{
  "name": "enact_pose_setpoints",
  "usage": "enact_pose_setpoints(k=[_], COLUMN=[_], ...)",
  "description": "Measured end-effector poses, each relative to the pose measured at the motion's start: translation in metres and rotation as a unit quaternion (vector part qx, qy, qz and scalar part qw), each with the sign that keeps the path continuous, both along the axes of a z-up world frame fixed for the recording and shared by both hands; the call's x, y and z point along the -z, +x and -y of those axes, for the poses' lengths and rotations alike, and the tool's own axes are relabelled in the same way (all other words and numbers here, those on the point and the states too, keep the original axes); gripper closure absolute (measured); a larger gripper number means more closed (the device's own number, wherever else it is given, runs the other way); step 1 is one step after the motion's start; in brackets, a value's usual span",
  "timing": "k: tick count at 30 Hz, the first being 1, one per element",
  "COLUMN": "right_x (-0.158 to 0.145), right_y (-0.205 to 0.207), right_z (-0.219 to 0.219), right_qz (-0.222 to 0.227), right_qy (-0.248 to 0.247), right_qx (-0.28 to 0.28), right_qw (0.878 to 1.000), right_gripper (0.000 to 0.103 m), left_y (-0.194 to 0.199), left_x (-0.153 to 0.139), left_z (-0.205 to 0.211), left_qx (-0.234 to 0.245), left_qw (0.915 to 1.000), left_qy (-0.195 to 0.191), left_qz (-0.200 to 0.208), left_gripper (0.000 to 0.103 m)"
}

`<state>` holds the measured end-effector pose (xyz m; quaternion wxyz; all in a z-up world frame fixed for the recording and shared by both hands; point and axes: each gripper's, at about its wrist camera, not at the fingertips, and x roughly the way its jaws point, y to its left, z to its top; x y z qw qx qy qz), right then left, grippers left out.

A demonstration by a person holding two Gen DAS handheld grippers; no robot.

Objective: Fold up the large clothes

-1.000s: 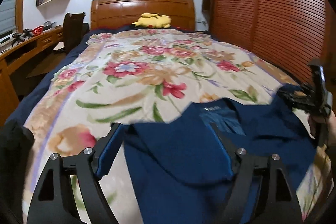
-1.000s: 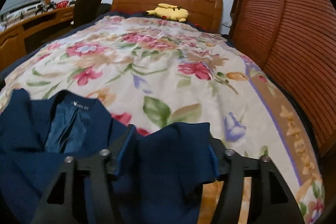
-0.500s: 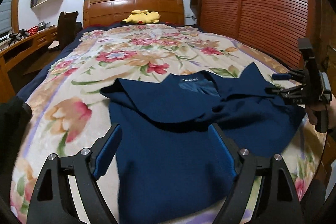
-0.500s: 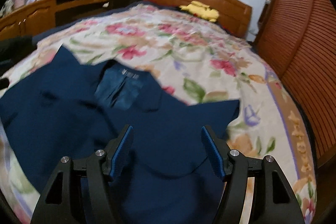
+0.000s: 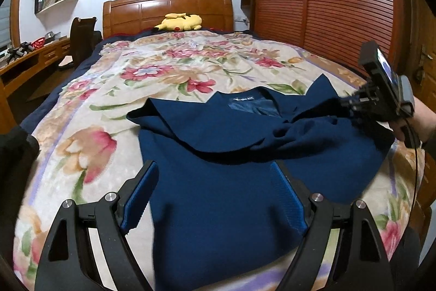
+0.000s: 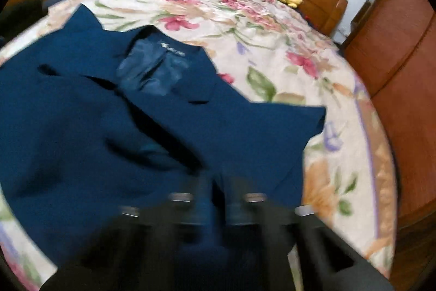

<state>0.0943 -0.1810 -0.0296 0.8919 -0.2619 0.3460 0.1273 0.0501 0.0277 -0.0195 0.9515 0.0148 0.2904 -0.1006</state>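
A large navy blue jacket (image 5: 218,182) lies spread on the floral bedspread (image 5: 169,72), collar and label toward the headboard. My left gripper (image 5: 215,195) is open and empty, hovering over the jacket's lower part. My right gripper (image 5: 348,107) is at the jacket's right shoulder. In the blurred right wrist view its jaws stand close together (image 6: 218,198) with a fold of the jacket (image 6: 136,113) between them.
A yellow plush toy (image 5: 179,21) lies by the wooden headboard (image 5: 167,10). A slatted wooden wardrobe (image 5: 321,4) runs along the right side. A desk (image 5: 30,59) and a dark chair (image 5: 81,40) stand to the left.
Both grippers let go of the jacket's shoulders and drew back. The jacket now lies flat. The right gripper has since moved in at the right shoulder and closed on the fabric.
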Motion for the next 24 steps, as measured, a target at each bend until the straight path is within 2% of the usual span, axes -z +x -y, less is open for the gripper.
enact_pose_setpoints(k=[6,10,15,18,19,21,23,24], right_x=[-0.028,-0.044,-0.047,-0.043,-0.038,-0.033,-0.038,-0.040], right_y=[0.043,0.070,0.096,0.112,0.116,0.119,0.117,0.113], right_z=[-0.025,-0.055,-0.100,-0.116,-0.119,-0.114,-0.110,-0.106], right_qz=[0.050,0.082,0.096,0.083,0.067,0.048,0.056,0.059], right_qy=[0.012,0.024,0.017,0.014,0.015,0.010,0.012,0.021], right_qx=[0.022,0.017,0.006,0.003,0.005,0.014,0.015,0.015], right_qw=[0.998,0.996,0.995,0.996,0.998,0.999,0.998,0.998], right_gripper=[0.099,0.099,0.099,0.098,0.089,0.053,0.042,0.041], left_y=[0.004,0.007,0.006,0.007,0.007,0.008,0.007,0.007], left_x=[0.003,0.005,0.003,0.004,0.005,0.005,0.003,0.003], left_z=[-0.017,-0.024,-0.028,-0.030,-0.030,-0.031,-0.032,-0.032], left_qx=[-0.011,-0.017,-0.023,-0.023,-0.023,-0.022,-0.022,-0.023], left_qw=[0.9999,0.9997,0.9996,0.9996,0.9996,0.9995,0.9995,0.9995], left_qy=[-0.008,-0.013,-0.018,-0.019,-0.019,-0.020,-0.022,-0.023], left_qz=[-0.005,-0.007,-0.001,-0.003,-0.005,-0.005,-0.004,-0.004], left_gripper=[0.019,0.019,0.019,0.019,0.019,0.019,0.019,0.019])
